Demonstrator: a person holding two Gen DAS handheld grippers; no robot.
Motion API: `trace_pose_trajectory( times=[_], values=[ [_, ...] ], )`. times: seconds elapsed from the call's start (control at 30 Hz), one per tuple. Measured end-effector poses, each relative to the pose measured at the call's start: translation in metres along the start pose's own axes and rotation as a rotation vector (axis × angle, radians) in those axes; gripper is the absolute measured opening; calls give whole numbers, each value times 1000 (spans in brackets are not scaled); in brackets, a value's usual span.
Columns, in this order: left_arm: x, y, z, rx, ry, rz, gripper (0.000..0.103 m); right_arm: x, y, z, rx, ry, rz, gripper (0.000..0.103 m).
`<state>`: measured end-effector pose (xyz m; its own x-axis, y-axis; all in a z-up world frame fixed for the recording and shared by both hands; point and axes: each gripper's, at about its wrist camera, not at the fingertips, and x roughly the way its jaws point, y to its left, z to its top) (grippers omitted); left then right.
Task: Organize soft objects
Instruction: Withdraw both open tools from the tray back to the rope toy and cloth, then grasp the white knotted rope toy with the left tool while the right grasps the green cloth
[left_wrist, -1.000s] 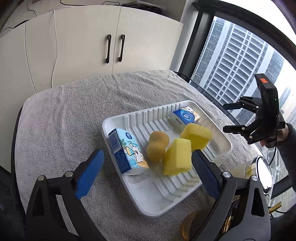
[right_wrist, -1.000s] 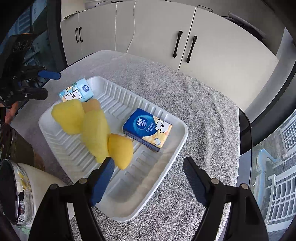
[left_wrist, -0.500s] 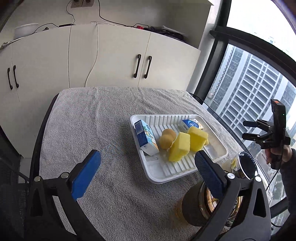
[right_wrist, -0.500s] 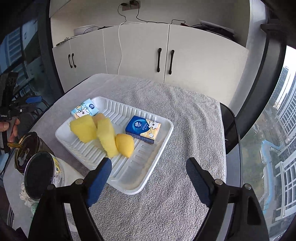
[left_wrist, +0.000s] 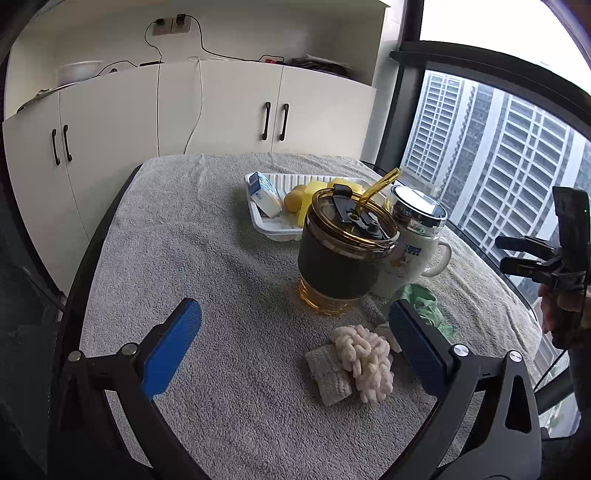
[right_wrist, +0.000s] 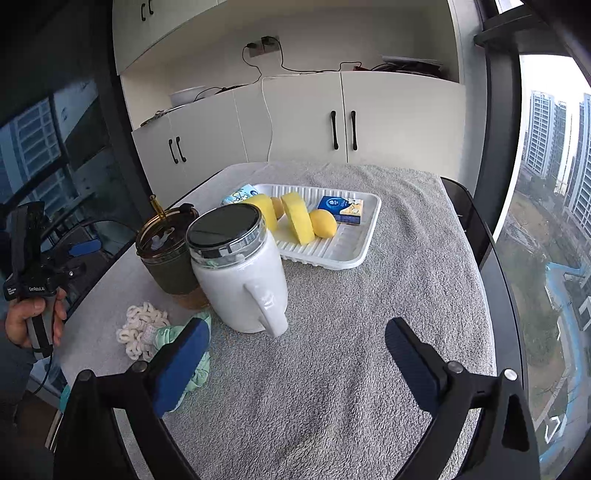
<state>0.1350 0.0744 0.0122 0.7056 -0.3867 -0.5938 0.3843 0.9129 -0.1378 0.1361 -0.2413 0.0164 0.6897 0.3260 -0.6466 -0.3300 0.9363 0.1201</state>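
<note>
Left gripper (left_wrist: 295, 343): jaws wide, nothing between them. A cream chenille scrunchie (left_wrist: 364, 363) lies on the towel-covered table (left_wrist: 207, 266) at its 2 o'clock, touching a grey knit piece (left_wrist: 327, 373); a green scrunchie (left_wrist: 424, 302) lies behind the right pad.

The white tray (right_wrist: 358, 236) at 12 o'clock holds sponges (right_wrist: 295, 216) and tissue packs (right_wrist: 341, 210).

Right gripper (right_wrist: 295, 362): jaws have just been opening, empty, beside a white mug (right_wrist: 243, 288).

Judgement: both hands stand between picks. Next call: close on a scrunchie and clear the amber tumbler (left_wrist: 343, 254).
</note>
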Motion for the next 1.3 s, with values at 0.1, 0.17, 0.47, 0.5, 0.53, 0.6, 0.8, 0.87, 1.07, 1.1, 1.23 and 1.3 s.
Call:
trace_pose_trajectory(
  times=[0.1,0.17,0.47,0.5,0.53,0.6,0.8,0.87,1.07,1.1,1.23,1.3],
  values=[
    [-7,-18,-25,14,20,0,103,-1,26,-25,4,5,17,98],
    [-7,-29,-39,22,38,-3,103,1,42,-37,8,8,28,98],
    [-3,-58,-60,30,19,29,103,24,76,-63,47,17,11,98],
    [-2,-60,-58,36,12,24,103,27,78,-63,46,22,1,98],
    [-1,-62,-56,42,4,19,103,30,80,-62,43,26,-8,98],
    [1,-64,-52,51,-11,12,103,34,82,-63,39,28,-16,97],
    [18,-65,-44,62,16,-1,103,46,89,-59,17,41,-14,95],
    [26,-64,-42,67,39,8,103,49,89,-57,8,49,-35,91],
    [35,-59,-41,57,37,38,95,60,88,-54,-11,76,-72,90],
    [35,-58,-41,60,38,42,83,62,86,-54,-9,80,-73,90],
    [46,-56,-40,76,81,39,69,66,83,-54,0,92,-60,89],
    [46,-56,-42,77,82,24,69,67,83,-53,-7,90,-59,89]
  ],
)
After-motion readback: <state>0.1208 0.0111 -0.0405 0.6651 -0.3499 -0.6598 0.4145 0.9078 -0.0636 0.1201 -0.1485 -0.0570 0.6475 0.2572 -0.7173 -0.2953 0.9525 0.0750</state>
